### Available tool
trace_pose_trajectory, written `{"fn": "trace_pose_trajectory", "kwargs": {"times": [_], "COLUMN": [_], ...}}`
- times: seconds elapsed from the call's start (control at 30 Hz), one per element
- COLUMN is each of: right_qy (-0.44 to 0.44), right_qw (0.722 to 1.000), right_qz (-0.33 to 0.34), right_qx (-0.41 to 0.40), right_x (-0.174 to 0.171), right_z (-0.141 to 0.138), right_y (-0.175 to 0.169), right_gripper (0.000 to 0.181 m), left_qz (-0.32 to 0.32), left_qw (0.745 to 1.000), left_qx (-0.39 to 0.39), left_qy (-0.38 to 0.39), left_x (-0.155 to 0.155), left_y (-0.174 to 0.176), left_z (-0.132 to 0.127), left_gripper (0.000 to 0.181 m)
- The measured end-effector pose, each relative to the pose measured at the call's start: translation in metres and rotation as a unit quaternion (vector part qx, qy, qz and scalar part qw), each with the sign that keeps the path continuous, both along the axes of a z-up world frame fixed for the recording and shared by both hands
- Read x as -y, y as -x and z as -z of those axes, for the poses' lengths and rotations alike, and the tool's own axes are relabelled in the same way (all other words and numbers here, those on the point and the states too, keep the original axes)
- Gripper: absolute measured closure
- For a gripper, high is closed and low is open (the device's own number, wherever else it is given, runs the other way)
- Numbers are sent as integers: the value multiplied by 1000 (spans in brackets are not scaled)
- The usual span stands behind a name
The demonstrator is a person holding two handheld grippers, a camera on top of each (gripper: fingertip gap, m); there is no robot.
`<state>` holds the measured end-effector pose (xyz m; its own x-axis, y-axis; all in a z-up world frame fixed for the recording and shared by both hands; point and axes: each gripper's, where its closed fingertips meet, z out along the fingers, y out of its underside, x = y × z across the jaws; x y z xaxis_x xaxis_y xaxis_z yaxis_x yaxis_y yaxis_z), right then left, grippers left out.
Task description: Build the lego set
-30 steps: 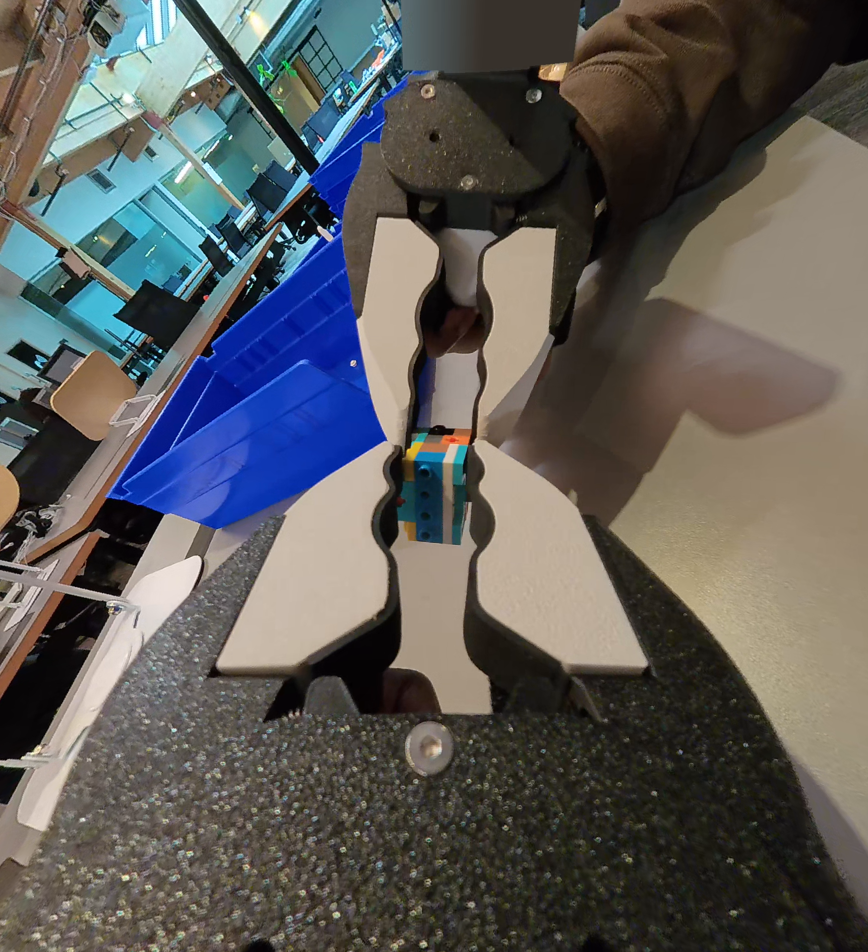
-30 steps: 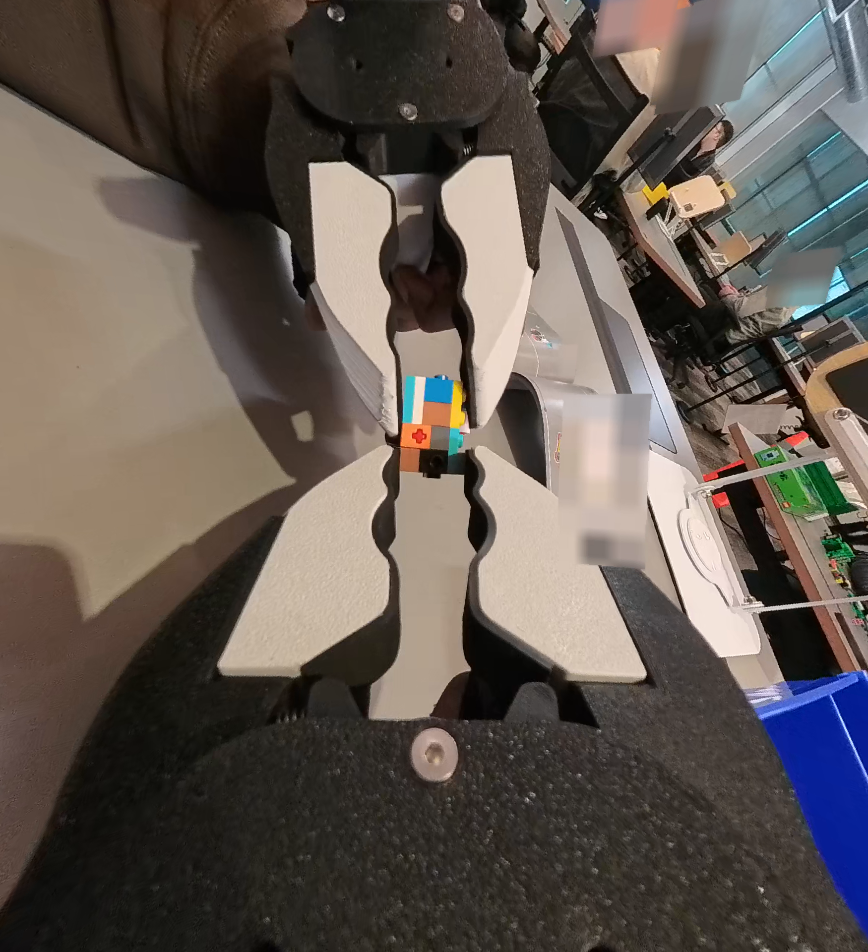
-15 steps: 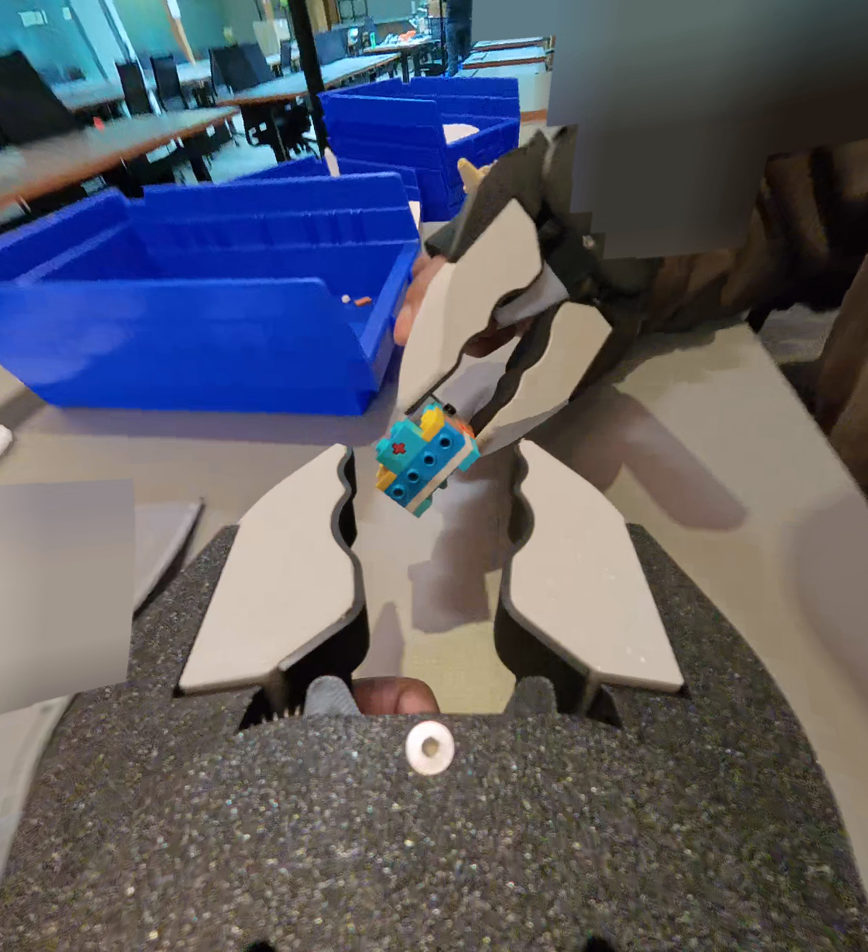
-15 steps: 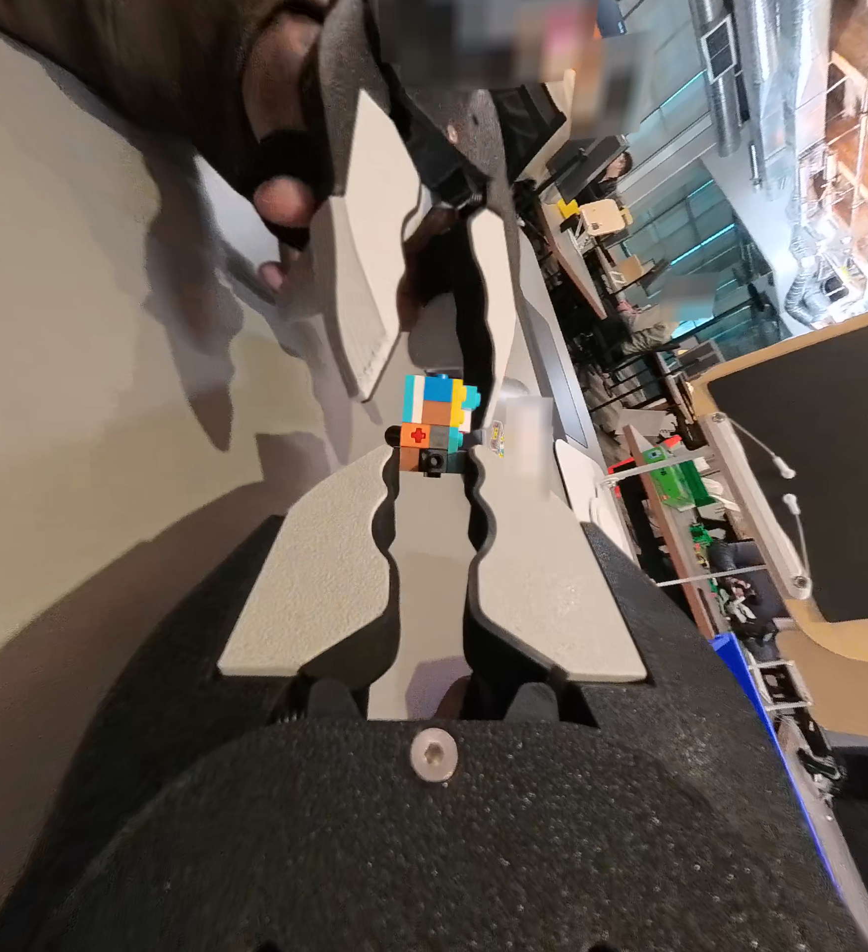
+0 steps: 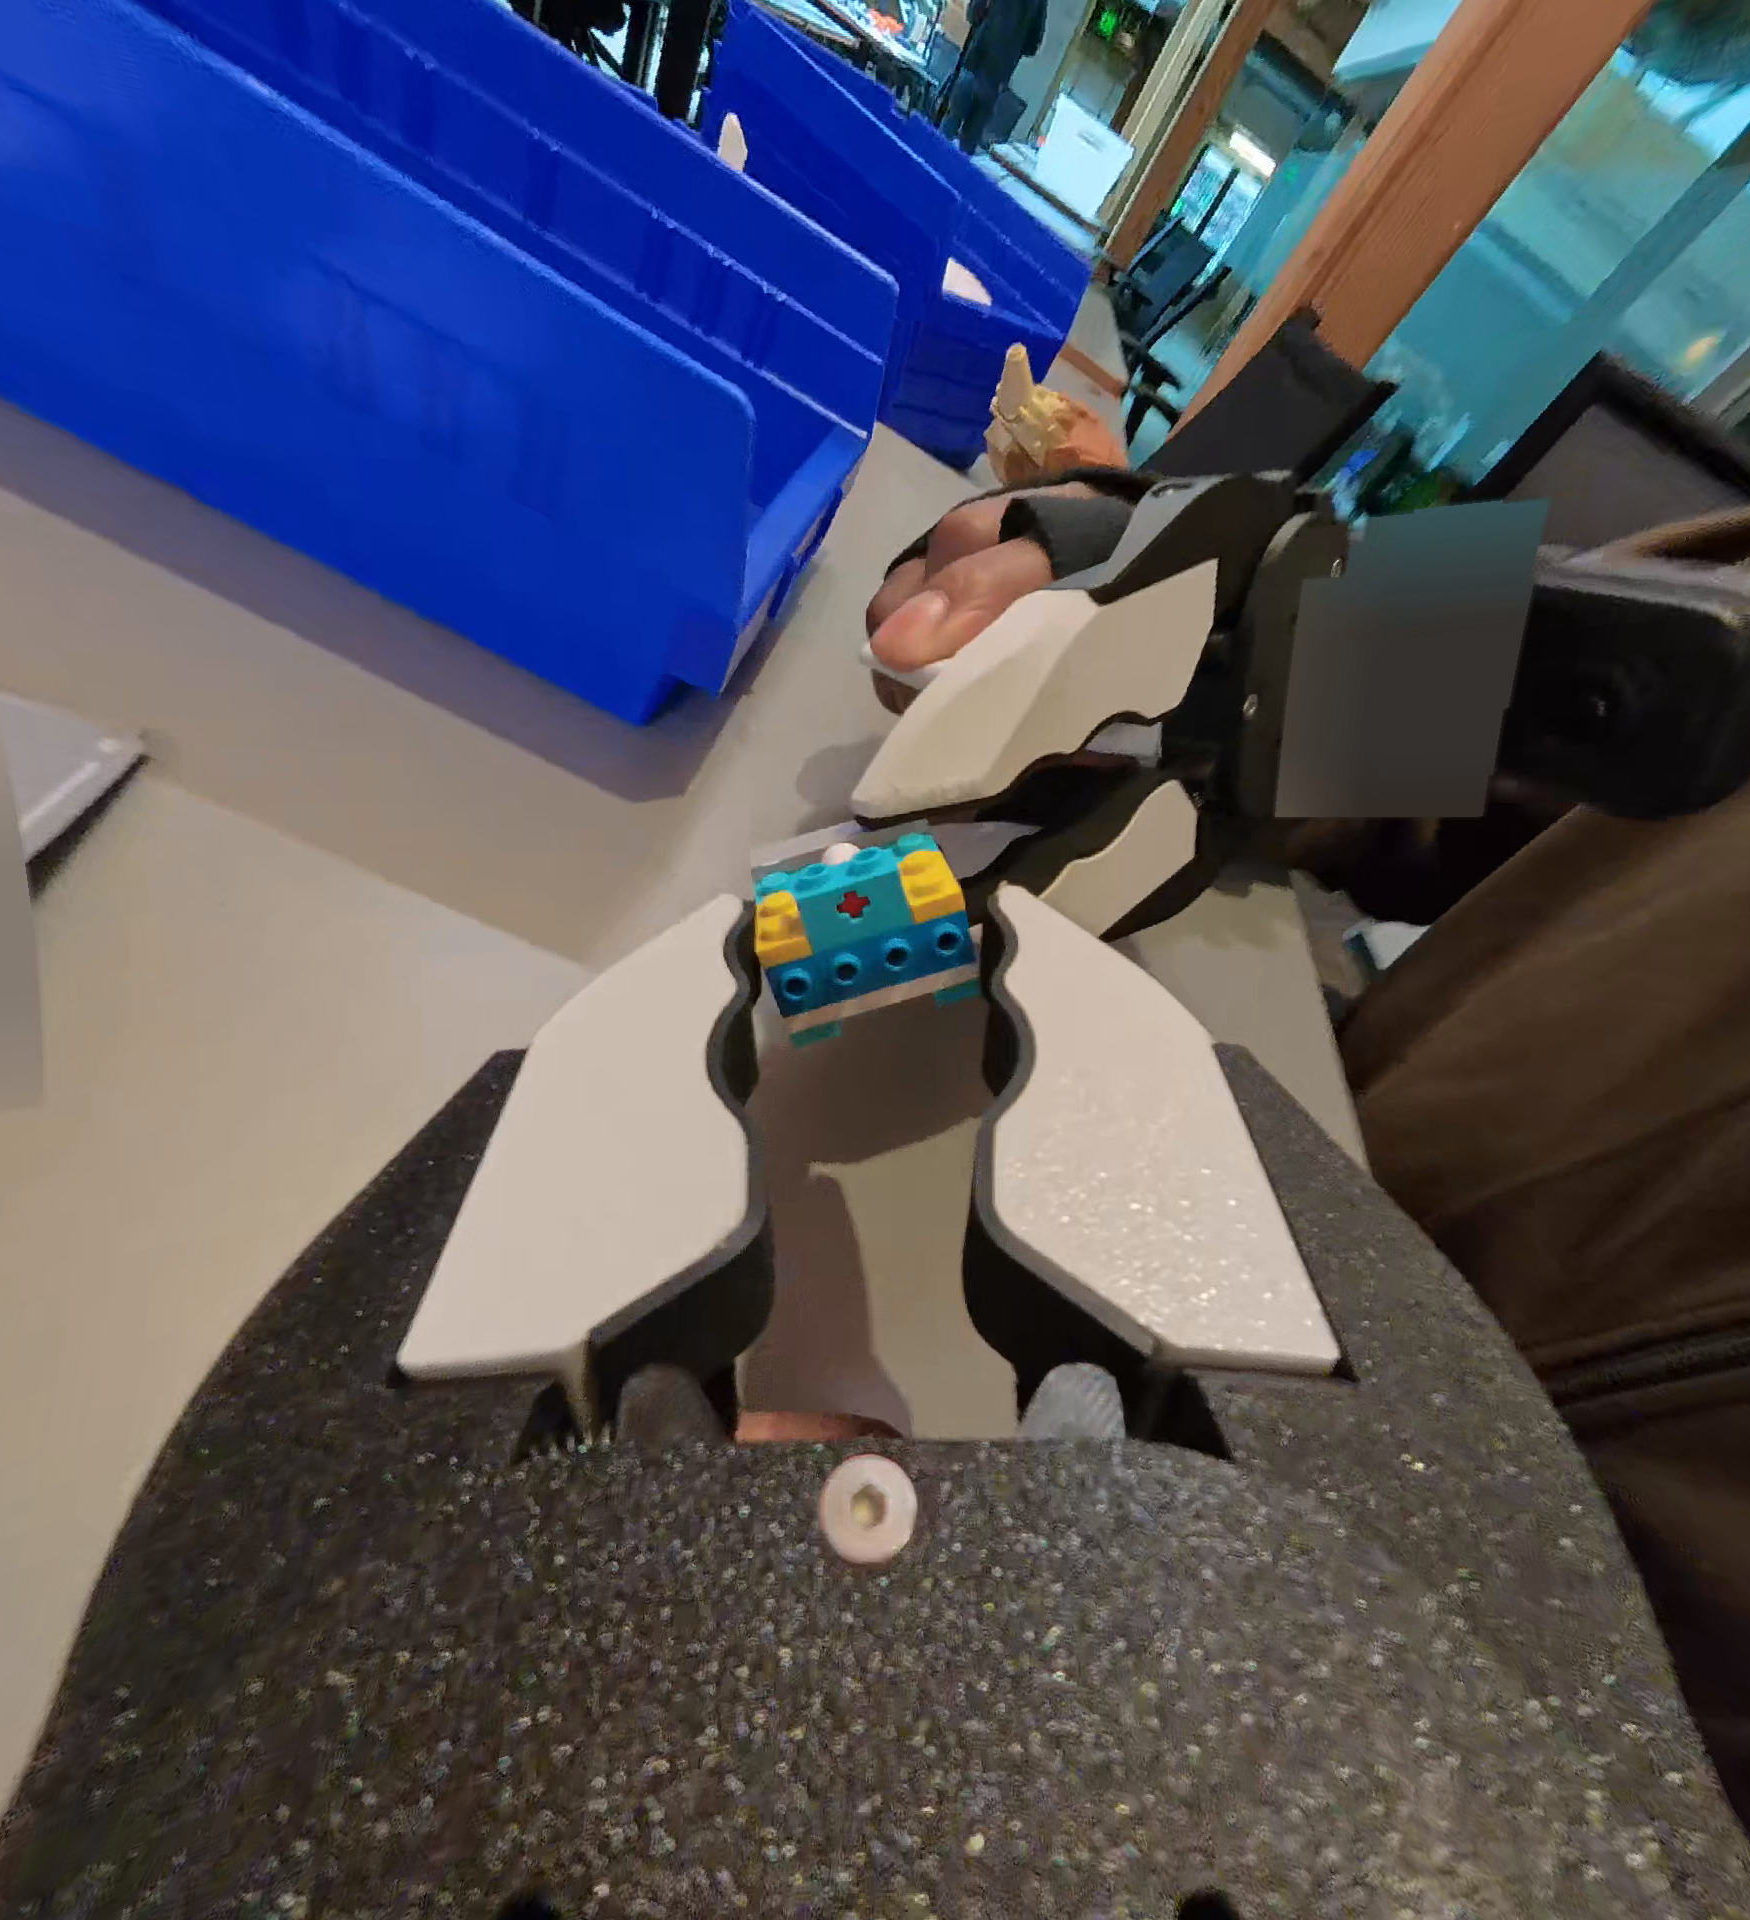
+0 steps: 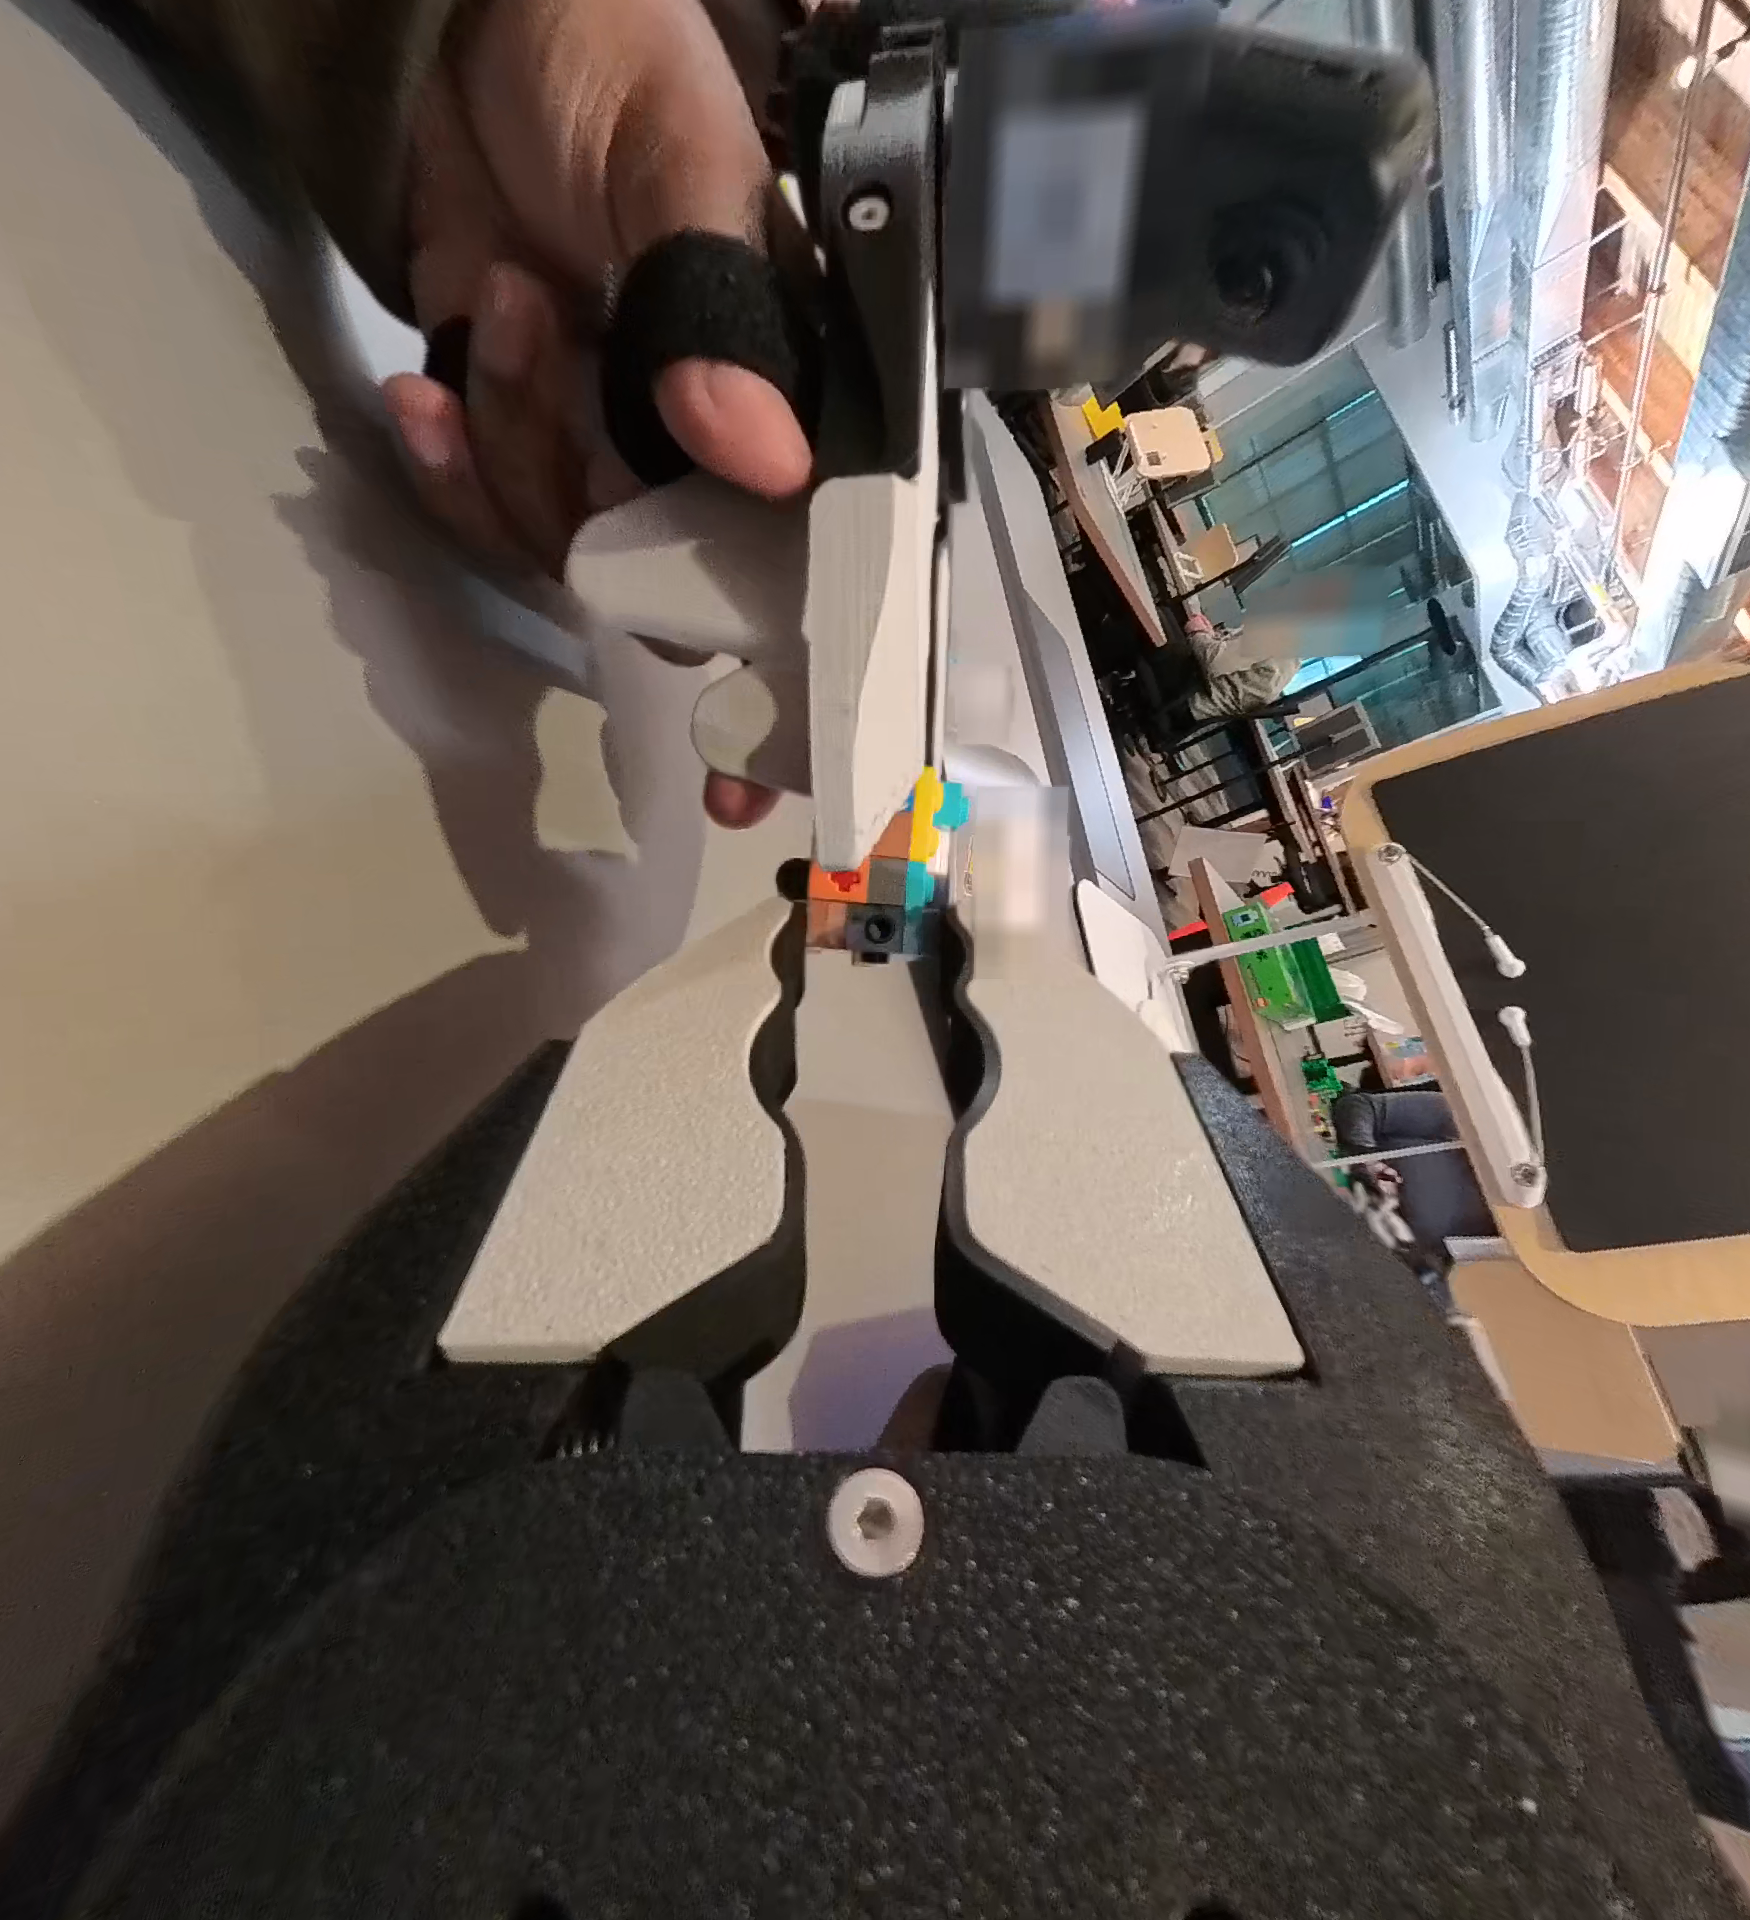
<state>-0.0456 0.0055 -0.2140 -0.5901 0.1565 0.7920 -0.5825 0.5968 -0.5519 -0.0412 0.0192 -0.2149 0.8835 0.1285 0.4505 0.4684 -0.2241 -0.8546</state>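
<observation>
A small lego model (image 5: 855, 935) of teal, yellow, blue and white bricks with a red cross hangs above the table. My right gripper (image 6: 869, 920) is shut on its orange and dark end (image 6: 876, 904). In the left wrist view it (image 5: 938, 842) comes in from the right, with its tips on the model's far side. My left gripper (image 5: 866, 925) is open, with its jaws standing close on either side of the model's length and thin gaps showing. In the right wrist view one of the left fingers (image 6: 850, 727) is seen edge-on, coming down over the model.
Several blue bins (image 5: 383, 364) stand in a row along the far left of the beige table (image 5: 227, 1039). A tan figure (image 5: 1032, 426) sits behind them. A white sheet (image 5: 60, 769) lies at the left. A brown sleeve (image 5: 1577, 1143) fills the right side.
My left gripper let go of the model, swung round to its long side and narrowed its jaws around it. The right gripper kept hold and turned the model level.
</observation>
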Motion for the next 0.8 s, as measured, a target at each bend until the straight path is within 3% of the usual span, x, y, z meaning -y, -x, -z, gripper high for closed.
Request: {"fn": "trace_pose_trajectory", "kwargs": {"times": [0.23, 0.5, 0.63, 0.8], "right_qy": [61, 88, 81, 90], "right_qw": [997, 993, 994, 989], "right_qz": [12, 11, 10, -1], "right_qx": [55, 81, 79, 117], "right_x": [-3, -5, -5, -5], "right_z": [-9, -12, -10, -8], "right_y": [9, 11, 9, 5], "right_gripper": [151, 149, 150, 150], "left_qz": [3, 13, 5, -16], "left_qw": [977, 963, 974, 997], "left_qx": [182, 226, 184, -42], "left_qy": [-107, -148, -133, -58], "left_x": [2, 1, 2, 6], "left_y": [6, 6, 7, 11], "left_z": [-16, -22, -19, -11], "left_gripper": [141, 142, 141, 141]}}
